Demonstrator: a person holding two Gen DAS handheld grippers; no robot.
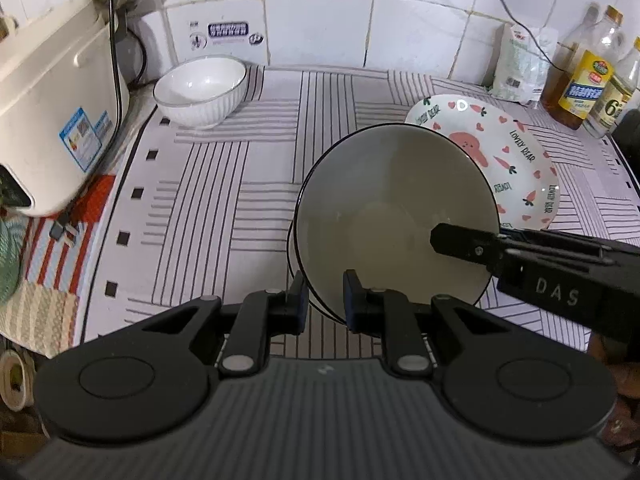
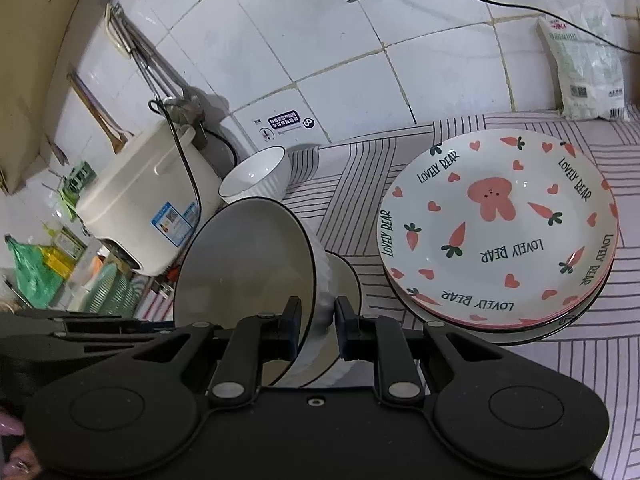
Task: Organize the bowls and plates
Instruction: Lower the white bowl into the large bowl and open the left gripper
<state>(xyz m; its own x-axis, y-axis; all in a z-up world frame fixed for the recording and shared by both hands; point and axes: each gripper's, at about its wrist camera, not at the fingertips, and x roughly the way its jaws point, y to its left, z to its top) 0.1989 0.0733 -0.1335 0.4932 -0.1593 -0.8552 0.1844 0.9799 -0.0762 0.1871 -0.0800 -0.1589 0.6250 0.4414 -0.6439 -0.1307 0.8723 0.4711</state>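
Observation:
A white ribbed bowl with a dark rim point(image 1: 394, 216) is tilted on its side, mouth toward the left wrist camera, lifted over a second nested bowl point(image 2: 344, 280). My left gripper point(image 1: 325, 298) is shut on its lower rim. My right gripper point(image 2: 317, 330) is shut on the opposite rim; it reaches in from the right in the left wrist view point(image 1: 460, 244). The bowl shows in the right wrist view point(image 2: 244, 276). A stack of "Lovely Bear" plates point(image 2: 500, 232) lies to the right point(image 1: 516, 152). Another white ribbed bowl point(image 1: 200, 90) stands upright at the back left point(image 2: 256, 178).
A white rice cooker point(image 1: 52, 108) with a black cord stands at the left point(image 2: 152, 204). Oil bottles point(image 1: 588, 76) and a white bag point(image 1: 520, 64) stand at the back right by the tiled wall. The striped cloth point(image 1: 208, 208) covers the counter.

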